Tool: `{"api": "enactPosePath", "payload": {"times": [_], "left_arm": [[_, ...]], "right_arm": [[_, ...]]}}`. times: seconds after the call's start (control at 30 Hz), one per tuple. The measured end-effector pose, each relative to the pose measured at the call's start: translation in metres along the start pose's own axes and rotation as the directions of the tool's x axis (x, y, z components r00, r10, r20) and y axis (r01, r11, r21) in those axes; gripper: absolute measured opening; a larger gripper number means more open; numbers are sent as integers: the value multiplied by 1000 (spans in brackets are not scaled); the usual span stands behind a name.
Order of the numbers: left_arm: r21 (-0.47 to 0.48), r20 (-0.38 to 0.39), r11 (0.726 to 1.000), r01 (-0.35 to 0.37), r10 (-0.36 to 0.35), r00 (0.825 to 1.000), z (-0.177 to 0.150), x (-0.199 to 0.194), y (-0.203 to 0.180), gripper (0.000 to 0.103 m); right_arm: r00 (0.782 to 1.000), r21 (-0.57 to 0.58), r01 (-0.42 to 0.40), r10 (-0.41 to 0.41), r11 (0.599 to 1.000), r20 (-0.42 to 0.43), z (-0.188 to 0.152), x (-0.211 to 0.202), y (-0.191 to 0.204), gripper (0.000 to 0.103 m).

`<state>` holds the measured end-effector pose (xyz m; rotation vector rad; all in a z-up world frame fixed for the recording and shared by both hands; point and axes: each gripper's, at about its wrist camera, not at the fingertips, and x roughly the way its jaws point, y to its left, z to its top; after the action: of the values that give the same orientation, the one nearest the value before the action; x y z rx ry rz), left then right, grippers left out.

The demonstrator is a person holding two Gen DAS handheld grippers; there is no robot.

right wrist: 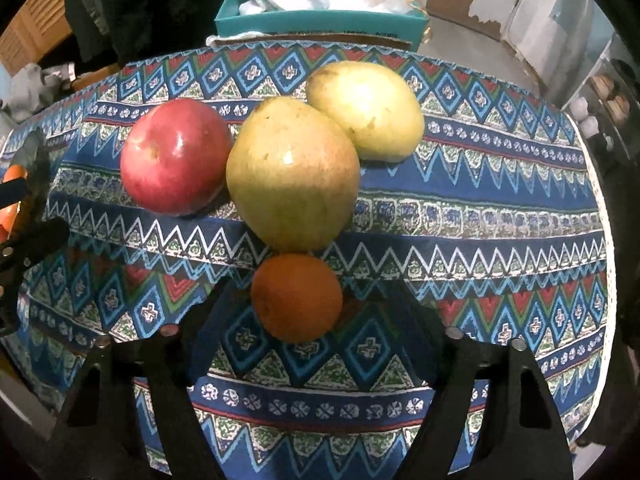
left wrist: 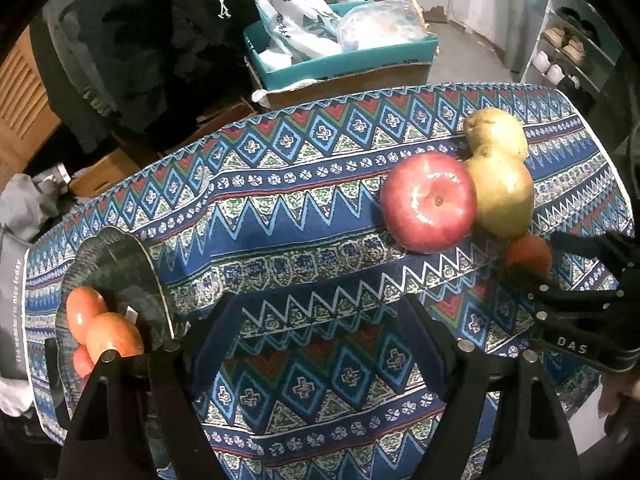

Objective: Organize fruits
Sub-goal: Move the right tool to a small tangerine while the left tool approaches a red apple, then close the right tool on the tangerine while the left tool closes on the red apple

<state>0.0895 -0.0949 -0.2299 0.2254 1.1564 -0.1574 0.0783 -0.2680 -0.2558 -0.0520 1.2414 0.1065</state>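
A red apple (left wrist: 428, 202) (right wrist: 176, 156), two yellow-green pears (left wrist: 502, 198) (right wrist: 292, 174) (left wrist: 496, 132) (right wrist: 366, 110) and a small orange (left wrist: 529, 255) (right wrist: 297, 298) lie bunched on the patterned tablecloth (left wrist: 280, 208). A dark glass plate (left wrist: 108, 264) at the left holds orange-red fruits (left wrist: 106, 330). My left gripper (left wrist: 316, 320) is open and empty over the cloth, right of the plate. My right gripper (right wrist: 310, 312) is open, with the orange lying between its fingers. The right gripper also shows in the left wrist view (left wrist: 536, 276).
A teal box (left wrist: 340, 56) with plastic bags stands on a cardboard box beyond the table's far edge. Dark clothing hangs at the back left. A shoe rack (left wrist: 568, 52) stands at the far right. The left gripper's edge (right wrist: 24, 216) shows at the left.
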Motion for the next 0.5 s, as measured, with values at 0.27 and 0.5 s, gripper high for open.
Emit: {"api": "enactPosePath", "payload": {"times": [0.27,0.5], "left_arm": [[-29,-2,998,61,-61,998,12,4,-5,82],[-4,-6,996,86,-86,996,25,11,-20,82]], "right_arm": [[995,38,-97,97,995,-3,-4,10,-8,46],[997,41,-71,70,997,34,-7,-5,-20,45]]}}
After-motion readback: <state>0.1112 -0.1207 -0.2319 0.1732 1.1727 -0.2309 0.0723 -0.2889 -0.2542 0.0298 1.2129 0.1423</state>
